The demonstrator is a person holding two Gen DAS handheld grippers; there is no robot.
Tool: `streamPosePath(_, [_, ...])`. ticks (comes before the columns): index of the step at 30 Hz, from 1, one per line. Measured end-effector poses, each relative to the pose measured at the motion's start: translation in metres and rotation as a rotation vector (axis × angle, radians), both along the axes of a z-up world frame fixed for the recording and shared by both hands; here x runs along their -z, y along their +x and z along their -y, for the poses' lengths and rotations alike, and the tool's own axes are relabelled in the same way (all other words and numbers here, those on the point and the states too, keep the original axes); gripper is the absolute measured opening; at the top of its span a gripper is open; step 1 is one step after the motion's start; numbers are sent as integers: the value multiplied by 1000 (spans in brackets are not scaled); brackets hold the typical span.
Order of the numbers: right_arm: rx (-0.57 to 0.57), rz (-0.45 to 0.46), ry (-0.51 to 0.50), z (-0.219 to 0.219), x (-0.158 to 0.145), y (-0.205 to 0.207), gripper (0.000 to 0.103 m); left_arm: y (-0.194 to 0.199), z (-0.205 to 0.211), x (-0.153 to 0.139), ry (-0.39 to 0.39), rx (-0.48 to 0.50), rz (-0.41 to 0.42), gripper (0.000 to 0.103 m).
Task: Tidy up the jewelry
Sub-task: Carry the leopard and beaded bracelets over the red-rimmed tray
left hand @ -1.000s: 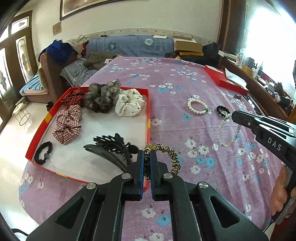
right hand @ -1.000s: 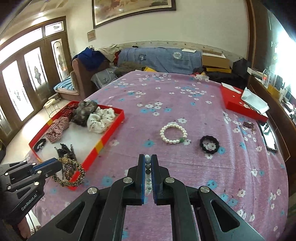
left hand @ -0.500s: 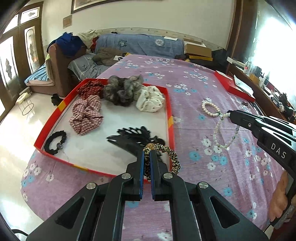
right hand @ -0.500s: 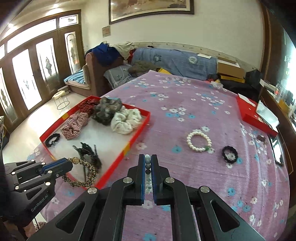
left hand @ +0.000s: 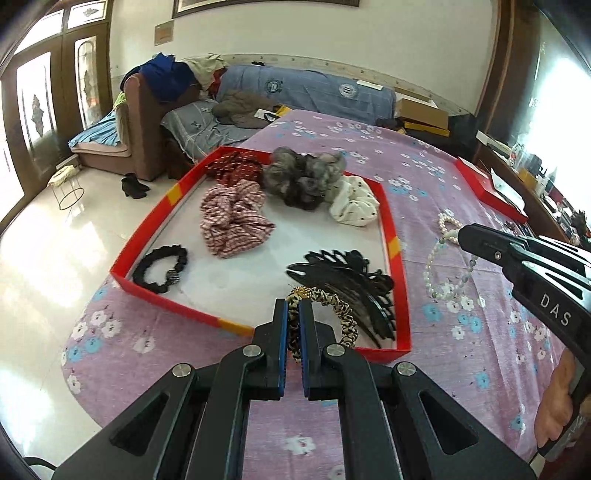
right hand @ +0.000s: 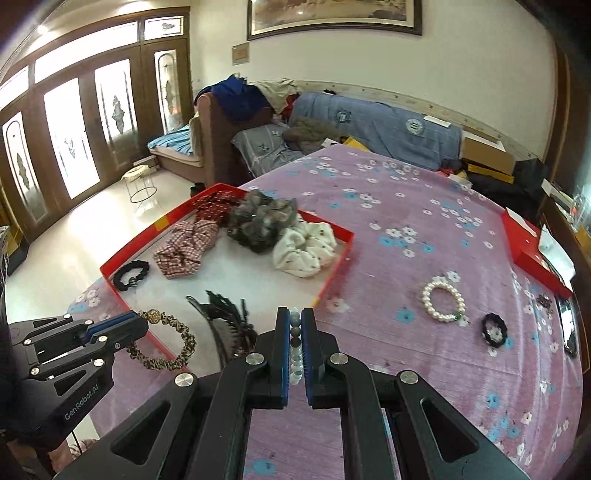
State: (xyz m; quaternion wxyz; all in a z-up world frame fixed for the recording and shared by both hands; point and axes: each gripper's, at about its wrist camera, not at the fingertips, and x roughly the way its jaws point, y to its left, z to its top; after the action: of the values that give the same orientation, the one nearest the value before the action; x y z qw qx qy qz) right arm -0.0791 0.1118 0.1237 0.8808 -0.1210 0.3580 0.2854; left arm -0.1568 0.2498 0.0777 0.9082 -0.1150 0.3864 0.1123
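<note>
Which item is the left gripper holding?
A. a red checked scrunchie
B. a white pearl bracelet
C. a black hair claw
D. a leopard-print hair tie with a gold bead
D: the left gripper is shut on the leopard-print hair tie, seen dangling from it over the red tray.

It was a home living room: a cluttered sofa (right hand: 373,125), a brown armchair (right hand: 221,136) heaped with clothes, a framed painting (right hand: 332,16), glazed wooden doors (right hand: 74,122), and a flowered purple tablecloth (right hand: 424,221).

"DAS" on right gripper (left hand: 460,236) body; "GenRobot.AI" on left gripper (right hand: 142,321) body. Nothing else readable.
</note>
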Motion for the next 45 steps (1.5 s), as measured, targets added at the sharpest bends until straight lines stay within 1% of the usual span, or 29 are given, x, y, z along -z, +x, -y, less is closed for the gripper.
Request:
streamPosePath(6, [-27, -2, 0, -17, 1, -2, 7, -5, -17, 1, -21, -25, 7, 5])
streamPosePath(13, [-43, -30, 19, -30, 3, 2, 7, -8, -38, 2, -44, -61, 19, 5])
streamPosePath(17, [-53, -45, 29, -38, 4, 7, 7, -10, -53, 4, -77, -77, 31, 5])
streamPosePath(24, [-80, -101, 91, -53, 6, 22, 7, -1, -63, 5, -120, -54, 45, 5])
streamPosePath(30, [-98, -148, 134, -71, 5, 39, 7, 14, -65, 12, -111, -60, 20, 5])
streamPosePath(37, [-117, -149, 116, -101, 5, 56, 7, 23, -77, 23, -96, -96, -19, 5])
streamPosePath(41, [-127, -183, 79, -124, 21, 73, 7, 27, -87, 27, -87, -123, -35, 6])
streamPosePath(45, [-107, -224, 36, -132, 38, 88, 7, 30, -96, 29, -87, -148, -45, 6])
